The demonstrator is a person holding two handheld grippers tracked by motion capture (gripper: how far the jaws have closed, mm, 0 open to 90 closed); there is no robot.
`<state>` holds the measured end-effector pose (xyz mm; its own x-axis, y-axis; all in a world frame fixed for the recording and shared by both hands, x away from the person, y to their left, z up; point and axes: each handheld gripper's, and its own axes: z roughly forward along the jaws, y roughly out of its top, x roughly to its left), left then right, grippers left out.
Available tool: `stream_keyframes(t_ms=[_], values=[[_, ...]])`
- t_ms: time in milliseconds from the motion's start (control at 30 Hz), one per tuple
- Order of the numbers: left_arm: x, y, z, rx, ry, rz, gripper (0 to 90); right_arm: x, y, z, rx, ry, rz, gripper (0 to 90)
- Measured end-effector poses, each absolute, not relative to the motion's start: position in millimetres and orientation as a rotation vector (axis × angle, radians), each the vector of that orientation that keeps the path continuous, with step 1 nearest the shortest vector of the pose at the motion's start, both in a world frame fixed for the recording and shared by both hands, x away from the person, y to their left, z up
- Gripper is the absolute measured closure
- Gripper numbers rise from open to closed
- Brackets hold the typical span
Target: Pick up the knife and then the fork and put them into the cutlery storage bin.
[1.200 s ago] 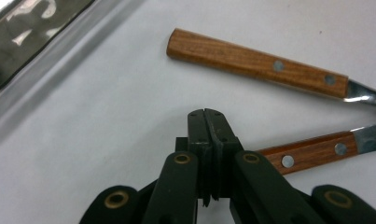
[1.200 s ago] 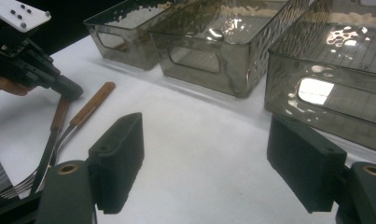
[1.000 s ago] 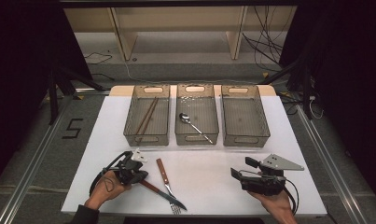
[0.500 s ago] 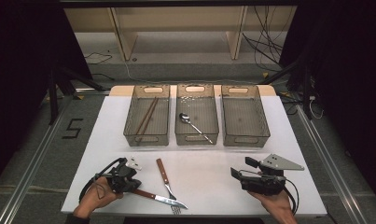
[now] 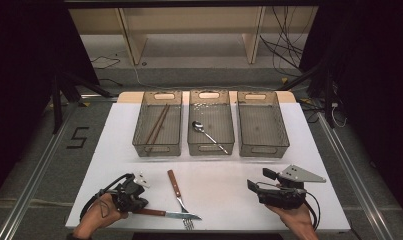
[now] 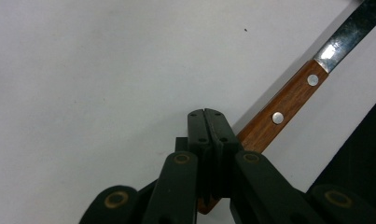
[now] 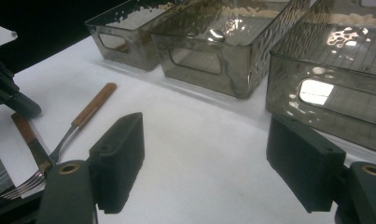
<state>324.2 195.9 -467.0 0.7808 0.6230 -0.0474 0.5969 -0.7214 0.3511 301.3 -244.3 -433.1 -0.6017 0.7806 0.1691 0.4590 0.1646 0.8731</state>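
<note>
A wooden-handled knife [image 5: 161,214] lies along the front edge of the white table [image 5: 224,172]. A wooden-handled fork [image 5: 176,187] crosses its blade, tines toward the front. My left gripper [image 5: 139,202] is shut at the knife's handle end. In the left gripper view the two jaws [image 6: 206,114] meet with nothing between them, and the knife handle [image 6: 288,105] runs under and out to their right. My right gripper [image 5: 251,186] rests at the front right. Its jaws [image 7: 209,168] stand wide open and empty, facing the fork [image 7: 90,109] and the knife [image 7: 32,142].
Three clear trays stand in a row at the back of the table. The left tray [image 5: 139,145] holds chopsticks [image 5: 156,125], the middle tray [image 5: 211,148] a spoon [image 5: 206,132], and the right tray [image 5: 263,150] holds nothing. Dark floor drops off past the front edge.
My left hand and gripper shifted left and toward the front edge. The knife's handle end swung with them, so the knife now lies nearly along that edge. The right gripper stayed put.
</note>
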Motion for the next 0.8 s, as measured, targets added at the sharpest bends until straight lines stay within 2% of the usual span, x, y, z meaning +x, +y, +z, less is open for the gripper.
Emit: stream_keyframes(t_ms=[100,167,267,433,600,800], values=[[323.7,196.2,-466.2,2.634,0.934,0.098,88.2,301.4,-244.5,-433.1,1.185,2.126,1.413,28.4],[323.3,195.1,-465.6,2.633,0.933,0.101,84.2,301.5,-244.6,-433.1,1.185,2.126,1.414,28.4],[324.5,194.6,-460.9,2.629,0.897,0.111,74.1,301.6,-244.4,-433.3,1.186,2.127,1.412,28.4],[323.4,190.7,-448.9,2.654,0.820,0.128,46.9,301.8,-244.4,-433.6,1.188,2.128,1.411,28.4],[321.0,181.1,-446.9,2.696,0.771,0.099,31.4,301.8,-243.8,-433.6,1.184,2.132,1.410,28.4],[320.5,170.0,-458.7,2.764,0.747,0.071,25.9,301.9,-244.2,-433.6,1.185,2.128,1.411,28.4]])
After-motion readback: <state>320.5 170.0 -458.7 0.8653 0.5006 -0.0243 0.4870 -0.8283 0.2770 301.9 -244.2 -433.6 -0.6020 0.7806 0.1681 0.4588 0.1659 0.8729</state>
